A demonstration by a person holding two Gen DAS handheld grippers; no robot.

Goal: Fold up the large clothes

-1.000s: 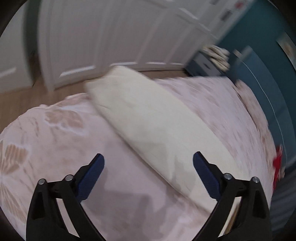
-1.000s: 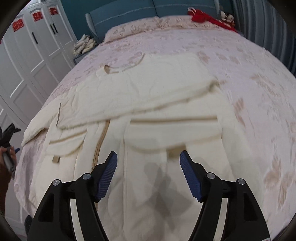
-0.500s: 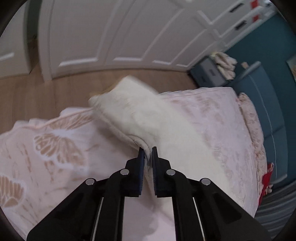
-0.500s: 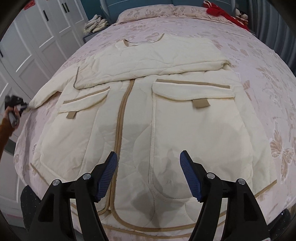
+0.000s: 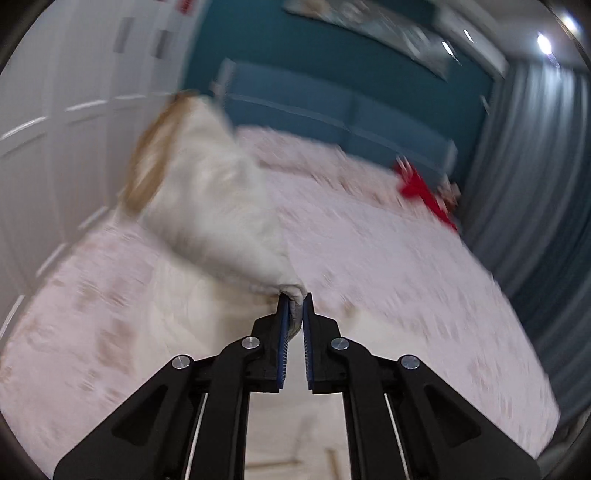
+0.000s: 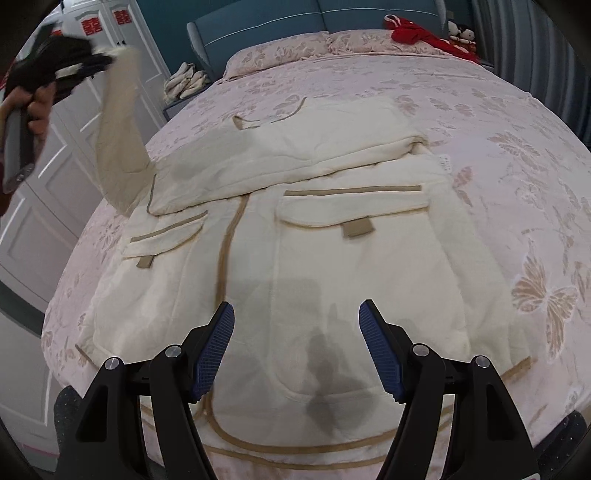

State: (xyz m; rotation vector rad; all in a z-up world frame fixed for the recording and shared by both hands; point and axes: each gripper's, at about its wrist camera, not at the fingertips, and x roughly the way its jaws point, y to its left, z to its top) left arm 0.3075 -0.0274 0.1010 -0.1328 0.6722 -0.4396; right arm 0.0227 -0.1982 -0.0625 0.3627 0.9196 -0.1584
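A large cream quilted coat point(image 6: 332, 236) with tan trim and two flap pockets lies spread on the pink floral bed point(image 6: 517, 155). One sleeve is folded across its chest. My left gripper point(image 5: 294, 301) is shut on the cuff end of the other sleeve point(image 5: 221, 206) and holds it lifted in the air; the view is blurred. In the right wrist view that sleeve point(image 6: 118, 140) hangs up at the far left from the left gripper point(image 6: 70, 70). My right gripper point(image 6: 297, 332) is open and empty above the coat's lower hem.
A teal headboard point(image 6: 295, 26) and pink pillows point(image 6: 280, 55) are at the bed's far end, with red clothing point(image 6: 417, 33) and a small plush toy point(image 6: 461, 33). White wardrobe doors point(image 6: 74, 155) stand left. A nightstand holds pale cloths point(image 6: 184, 81). Grey curtains point(image 5: 535, 184) hang right.
My left gripper closed on the sleeve end, then lifted it off the bed and swung it up toward the coat. My right gripper drew back toward the hem, still open.
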